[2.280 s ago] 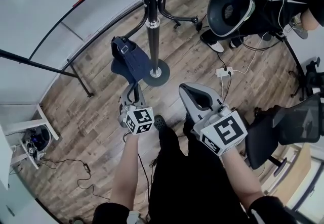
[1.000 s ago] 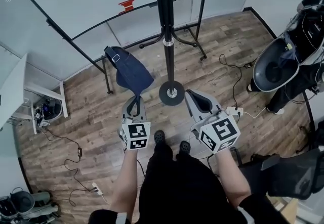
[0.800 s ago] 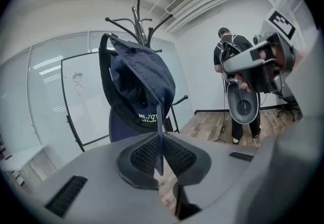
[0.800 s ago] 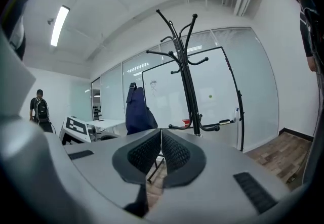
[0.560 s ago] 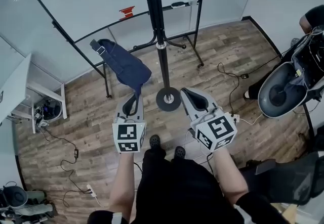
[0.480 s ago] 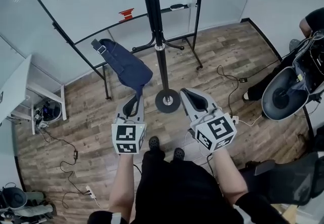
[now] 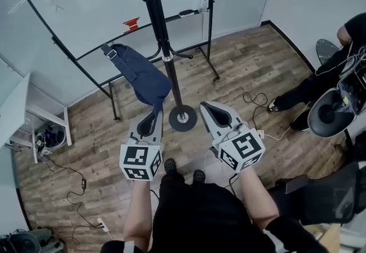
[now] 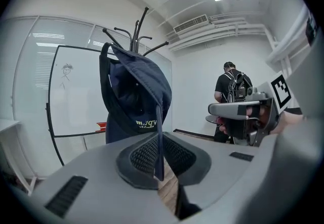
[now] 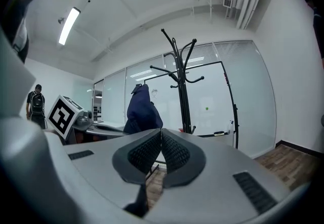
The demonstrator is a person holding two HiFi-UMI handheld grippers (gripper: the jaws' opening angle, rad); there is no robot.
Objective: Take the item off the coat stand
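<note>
A navy cap (image 7: 140, 79) hangs off the coat stand, to the left of its black pole (image 7: 158, 29). My left gripper (image 7: 153, 115) is shut on the cap's brim. In the left gripper view the brim edge is pinched between the pads and the cap (image 8: 134, 94) stands up in front of the stand's hooks (image 8: 135, 33). My right gripper (image 7: 205, 107) is shut with nothing in it, level with the left one and just right of the stand's round base (image 7: 183, 118). The right gripper view shows the right gripper (image 9: 161, 141), the cap (image 9: 142, 109) and the stand (image 9: 180, 79).
A whiteboard on a black frame (image 7: 108, 6) stands behind the coat stand. Cables (image 7: 254, 103) and a power strip lie on the wooden floor. A person in black (image 7: 349, 35) is at the right by a white round seat (image 7: 334, 112). A white table (image 7: 23, 115) is at the left.
The head view has tilted up, so the stand's hooks now show. The cap stays pinched in the left gripper, to the left of the pole. Both grippers keep their spacing.
</note>
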